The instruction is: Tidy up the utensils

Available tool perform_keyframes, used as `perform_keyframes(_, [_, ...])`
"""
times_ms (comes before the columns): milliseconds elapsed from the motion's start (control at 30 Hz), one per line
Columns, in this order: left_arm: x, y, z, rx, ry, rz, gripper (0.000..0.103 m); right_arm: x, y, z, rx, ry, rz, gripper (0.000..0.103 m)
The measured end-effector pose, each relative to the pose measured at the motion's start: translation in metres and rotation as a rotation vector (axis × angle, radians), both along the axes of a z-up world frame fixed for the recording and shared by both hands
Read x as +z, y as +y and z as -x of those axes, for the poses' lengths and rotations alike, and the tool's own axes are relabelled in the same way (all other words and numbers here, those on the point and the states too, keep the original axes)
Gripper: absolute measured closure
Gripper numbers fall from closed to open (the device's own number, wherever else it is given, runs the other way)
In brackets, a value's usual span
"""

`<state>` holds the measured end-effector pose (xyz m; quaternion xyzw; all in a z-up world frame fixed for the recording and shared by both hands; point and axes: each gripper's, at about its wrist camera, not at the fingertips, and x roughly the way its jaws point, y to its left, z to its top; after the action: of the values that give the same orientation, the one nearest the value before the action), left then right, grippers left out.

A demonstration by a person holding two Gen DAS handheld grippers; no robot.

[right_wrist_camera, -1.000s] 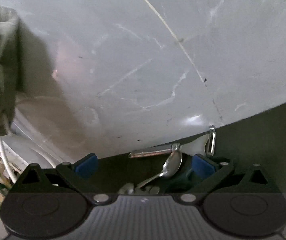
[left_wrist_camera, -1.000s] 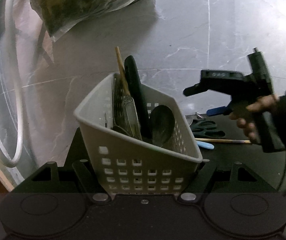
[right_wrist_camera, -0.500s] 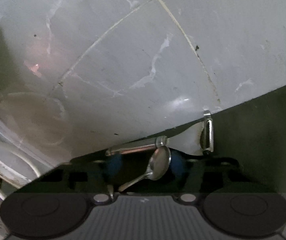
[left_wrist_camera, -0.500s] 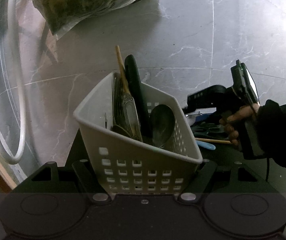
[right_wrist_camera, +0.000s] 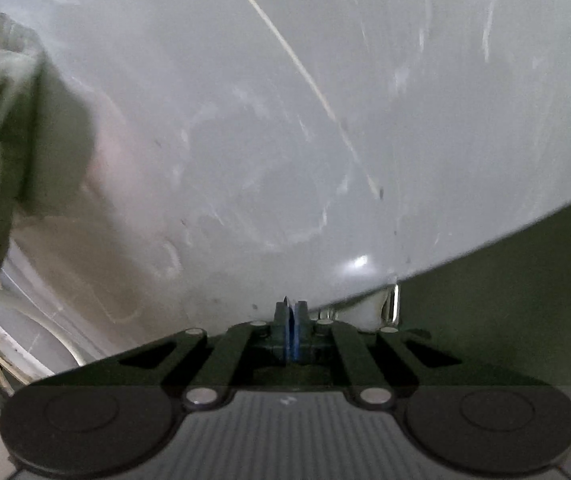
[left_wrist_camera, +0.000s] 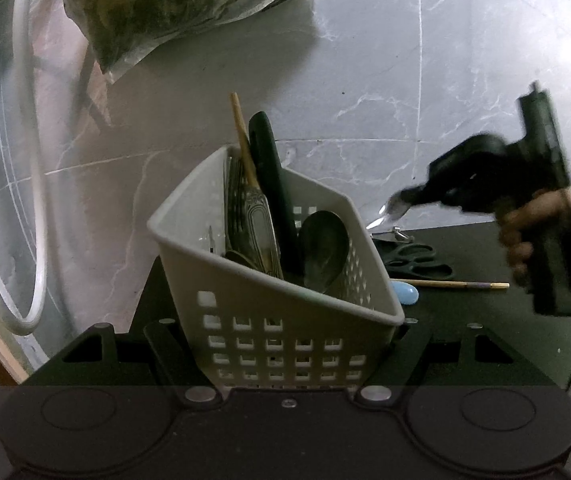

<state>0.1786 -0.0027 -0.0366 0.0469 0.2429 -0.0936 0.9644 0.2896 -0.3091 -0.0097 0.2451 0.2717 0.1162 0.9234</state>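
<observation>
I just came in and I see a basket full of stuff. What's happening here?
Someone is tidying utensils. The left hand-held gripper is clamped on a white basket that already holds spoons, a knife and a chopstick. The right hand-held gripper has just been closing and now holds a small metal spoon in the air beside the basket. Scissors, a chopstick and a blue spoon are on the black table.

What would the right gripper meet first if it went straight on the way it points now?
Probably the grey marble surface beyond the table edge; nothing else shows ahead of the right gripper, depth unclear.
</observation>
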Motion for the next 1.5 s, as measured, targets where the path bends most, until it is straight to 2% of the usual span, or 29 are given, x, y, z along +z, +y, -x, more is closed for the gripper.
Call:
perform_keyframes(100, [0.000, 0.001, 0.001, -0.008, -0.004, 0.001, 0.027, 0.032, -0.006, 0.019, -0.004, -0.078, 0.053, 0.102])
perform_keyframes(167, [-0.001, 0.002, 0.001, -0.016, -0.008, 0.003, 0.027, 0.064, -0.005, 0.029, 0.013, -0.136, 0.101, 0.102])
perform_keyframes(300, [-0.003, 0.003, 0.001, -0.032, -0.019, 0.008, 0.027, 0.134, 0.004, 0.063, 0.172, -0.298, 0.164, 0.102])
perform_keyframes(433, [-0.004, 0.004, 0.003, -0.039, -0.028, 0.008, 0.027, 0.177, 0.047, 0.091, 0.369, -0.414, 0.343, 0.102])
perform_keyframes(567, [-0.005, 0.005, 0.004, -0.040, -0.031, 0.007, 0.027, 0.167, 0.096, 0.106, 0.544, -0.449, 0.549, 0.102])
perform_keyframes(667, [-0.006, 0.005, 0.004, -0.039, -0.030, 0.007, 0.027, 0.148, 0.124, 0.108, 0.630, -0.429, 0.627, 0.102])
perform_keyframes(733, [-0.007, 0.005, 0.004, -0.038, -0.031, 0.008, 0.027, 0.132, 0.141, 0.107, 0.662, -0.402, 0.694, 0.092])
perform_keyframes(767, [-0.007, 0.005, 0.004, -0.038, -0.031, 0.008, 0.027, 0.127, 0.143, 0.111, 0.663, -0.393, 0.697, 0.072])
perform_keyframes(800, [-0.007, 0.005, 0.003, -0.037, -0.031, 0.007, 0.027, 0.126, 0.140, 0.113, 0.666, -0.383, 0.670, 0.050])
perform_keyframes(867, [-0.006, 0.004, 0.003, -0.034, -0.030, 0.007, 0.027, 0.126, 0.124, 0.111, 0.644, -0.362, 0.573, 0.030])
perform_keyframes(933, [-0.006, 0.004, 0.003, -0.030, -0.029, 0.005, 0.027, 0.125, 0.098, 0.106, 0.545, -0.326, 0.490, 0.022])
perform_keyframes(1000, [-0.005, 0.002, 0.003, -0.028, -0.026, 0.003, 0.027, 0.114, 0.067, 0.091, 0.415, -0.265, 0.425, 0.008])
perform_keyframes(1167, [-0.002, 0.000, 0.001, -0.018, -0.012, -0.001, 0.027, 0.059, -0.011, 0.026, 0.098, 0.034, 0.238, 0.006])
perform_keyframes(1233, [-0.001, -0.001, 0.001, -0.011, -0.005, -0.002, 0.027, 0.037, -0.037, 0.006, 0.040, 0.127, 0.063, 0.006])
perform_keyframes(1333, [0.001, -0.002, 0.001, -0.001, 0.004, -0.002, 0.027, 0.004, -0.057, -0.019, -0.005, 0.242, -0.296, 0.007])
perform_keyframes(1367, [0.001, -0.002, 0.000, 0.002, 0.007, -0.001, 0.027, -0.005, -0.058, -0.026, -0.020, 0.276, -0.383, 0.007])
perform_keyframes(1500, [0.003, -0.002, -0.002, 0.012, 0.021, 0.002, 0.027, -0.028, -0.042, -0.050, -0.145, 0.352, -0.548, 0.007])
